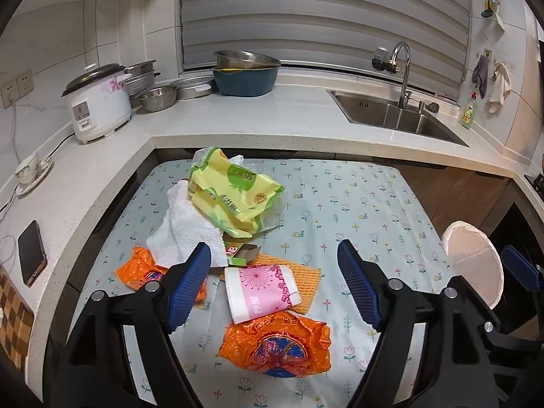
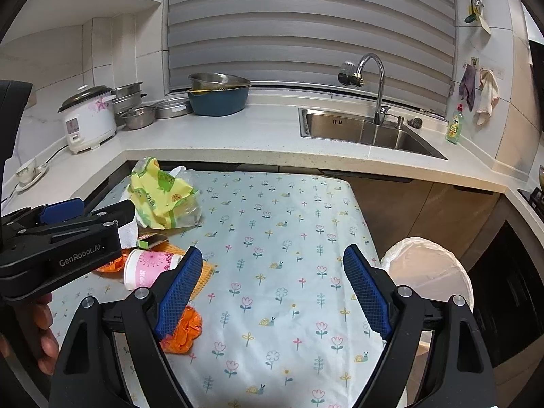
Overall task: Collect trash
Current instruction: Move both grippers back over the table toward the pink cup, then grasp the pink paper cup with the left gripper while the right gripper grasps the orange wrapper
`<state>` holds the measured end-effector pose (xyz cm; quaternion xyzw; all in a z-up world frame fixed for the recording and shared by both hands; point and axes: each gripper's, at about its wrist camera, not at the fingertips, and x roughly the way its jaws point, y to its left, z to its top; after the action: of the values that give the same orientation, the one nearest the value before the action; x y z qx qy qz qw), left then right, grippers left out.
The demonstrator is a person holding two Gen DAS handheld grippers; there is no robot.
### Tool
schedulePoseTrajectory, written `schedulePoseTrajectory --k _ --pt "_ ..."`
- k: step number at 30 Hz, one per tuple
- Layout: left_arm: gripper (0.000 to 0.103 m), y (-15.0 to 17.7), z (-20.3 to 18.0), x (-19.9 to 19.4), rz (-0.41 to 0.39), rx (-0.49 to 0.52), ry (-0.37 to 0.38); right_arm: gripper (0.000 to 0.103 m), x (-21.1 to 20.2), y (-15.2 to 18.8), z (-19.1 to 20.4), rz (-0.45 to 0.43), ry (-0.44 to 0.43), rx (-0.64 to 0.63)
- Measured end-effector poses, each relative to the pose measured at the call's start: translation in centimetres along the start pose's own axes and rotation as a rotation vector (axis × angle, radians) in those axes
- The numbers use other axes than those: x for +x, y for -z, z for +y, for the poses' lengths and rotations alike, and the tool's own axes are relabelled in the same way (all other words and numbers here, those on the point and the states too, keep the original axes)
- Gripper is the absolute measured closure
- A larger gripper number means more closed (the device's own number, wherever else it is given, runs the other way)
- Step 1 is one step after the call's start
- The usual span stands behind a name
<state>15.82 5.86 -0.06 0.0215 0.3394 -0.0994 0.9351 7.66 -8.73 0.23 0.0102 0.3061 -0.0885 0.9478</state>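
Trash lies on the left half of a flower-print table (image 1: 357, 204): a yellow-green wrapper (image 1: 231, 193), a white paper towel (image 1: 183, 231), a small green carton (image 1: 239, 253), a pink paper cup (image 1: 261, 290) on its side, an orange waffle cloth (image 1: 306, 280) and two orange bags (image 1: 277, 343) (image 1: 142, 268). My left gripper (image 1: 275, 285) is open and empty, just above the cup. My right gripper (image 2: 272, 289) is open and empty over bare tablecloth (image 2: 289, 238), right of the trash. A white-lined bin (image 2: 431, 272) stands off the table's right edge.
A white countertop (image 1: 238, 119) wraps the table's far and left sides, with a rice cooker (image 1: 97, 102), steel bowls (image 1: 156, 97), a blue basin (image 1: 244, 78), a sink (image 1: 391, 112) and tap. A phone (image 1: 32, 253) and a teacup (image 1: 29, 166) lie at the left.
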Motion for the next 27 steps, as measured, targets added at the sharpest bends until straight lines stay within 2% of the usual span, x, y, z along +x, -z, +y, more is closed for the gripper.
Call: schedulePoseTrajectory --k 13,27 --pt "0.024 2.4 5.5 1.2 0.074 -0.059 -0.032 0.022 2.2 3.5 4.8 0.093 -0.054 -0.031" --pt "0.021 4.7 7.7 3.7 0.156 -0.085 -0.043 0.023 6.5 6.4 7.6 0.2 -0.087 -0.058"
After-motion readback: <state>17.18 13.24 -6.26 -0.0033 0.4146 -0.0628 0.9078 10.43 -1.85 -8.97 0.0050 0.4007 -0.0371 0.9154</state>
